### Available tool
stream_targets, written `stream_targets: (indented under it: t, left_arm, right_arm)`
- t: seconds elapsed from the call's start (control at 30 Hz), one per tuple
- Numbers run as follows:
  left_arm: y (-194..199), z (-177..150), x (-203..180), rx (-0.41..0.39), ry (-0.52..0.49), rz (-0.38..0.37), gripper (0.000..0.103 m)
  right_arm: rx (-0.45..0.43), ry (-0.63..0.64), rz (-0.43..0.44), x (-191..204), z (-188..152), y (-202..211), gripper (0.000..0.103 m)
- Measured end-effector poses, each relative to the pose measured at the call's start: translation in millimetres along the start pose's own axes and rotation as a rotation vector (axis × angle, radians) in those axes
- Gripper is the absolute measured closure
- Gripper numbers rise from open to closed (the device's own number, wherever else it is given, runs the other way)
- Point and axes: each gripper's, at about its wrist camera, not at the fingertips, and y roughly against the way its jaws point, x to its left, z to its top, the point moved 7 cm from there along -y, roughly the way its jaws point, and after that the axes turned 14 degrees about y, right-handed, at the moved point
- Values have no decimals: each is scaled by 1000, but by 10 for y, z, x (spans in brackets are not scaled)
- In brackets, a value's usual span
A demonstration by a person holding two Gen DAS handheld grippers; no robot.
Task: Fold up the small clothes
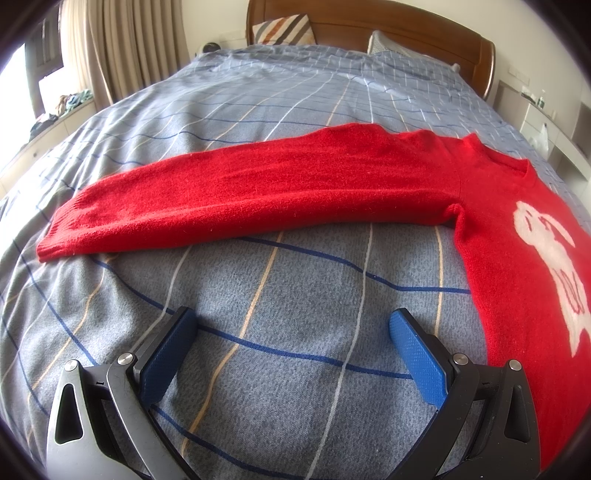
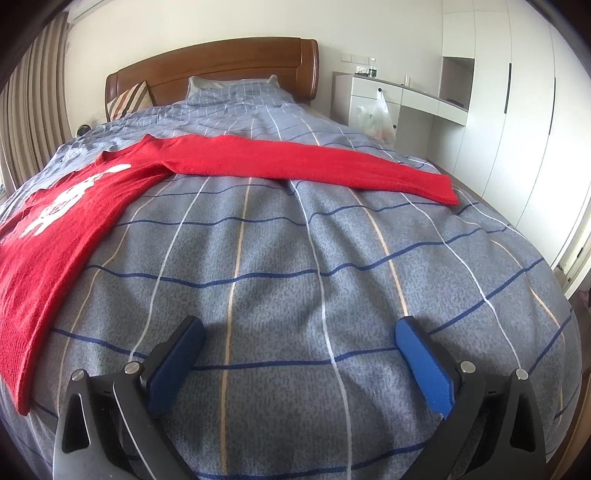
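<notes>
Left tool (image 1: pixel 293 328): jaws wide apart — holding nothing.
Right tool (image 2: pixel 300 334): jaws wide, empty.
Red knitted sweater (image 1: pixel 295 184): flat on the blue checked bed cover (image 1: pixel 277 295) — ahead of both tools.

- Your left gripper (image 1: pixel 291 325) hangs low over the bedspread (image 1: pixel 258 295), blue pads spread wide with only checked cloth between them.
- The red sweater (image 1: pixel 498 229) lies flat on the right, its white picture (image 1: pixel 550 258) facing up.
- One sleeve (image 1: pixel 240 195) stretches straight out to the left, beyond your fingertips, cuff at the far left.
- Far off you see the wooden headboard (image 1: pixel 369 22), a striped pillow (image 1: pixel 284 29) and curtains (image 1: pixel 122 44) on the left.
</notes>
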Motion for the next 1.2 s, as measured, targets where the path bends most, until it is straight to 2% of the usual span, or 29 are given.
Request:
stream_targets:
  t: [0.33, 0.57, 0.77, 0.87, 0.93, 0.97, 1.13, 1.2]
  left_arm:
    - [-8, 10, 27, 10, 11, -12, 0]
    - [-8, -11, 1, 58, -3, 10, 0]
    - [283, -252, 31, 92, -5, 38, 1]
    - [605, -422, 35, 103, 51, -44, 1]
    - [818, -518, 5, 72, 62, -106, 1]
    - [885, -572, -12, 53, 49, -113, 1]
    - [913, -852, -118, -41, -94, -63, 0]
    - [893, -947, -132, -70, -121, -71, 1]
  right_arm:
    - [0, 0, 1, 3, -1, -2, 1]
    - [-1, 0, 1, 2, -6, 2, 0]
    - [-1, 0, 1, 3, -8, 3, 0]
    - [-1, 0, 2, 4, -9, 4, 1]
    - [-1, -3, 6, 9, -13, 3, 1]
    - [-2, -5, 9, 13, -16, -2, 0]
    - [0, -9, 15, 8, -6, -21, 1]
    - [17, -19, 51, -10, 15, -7, 1]
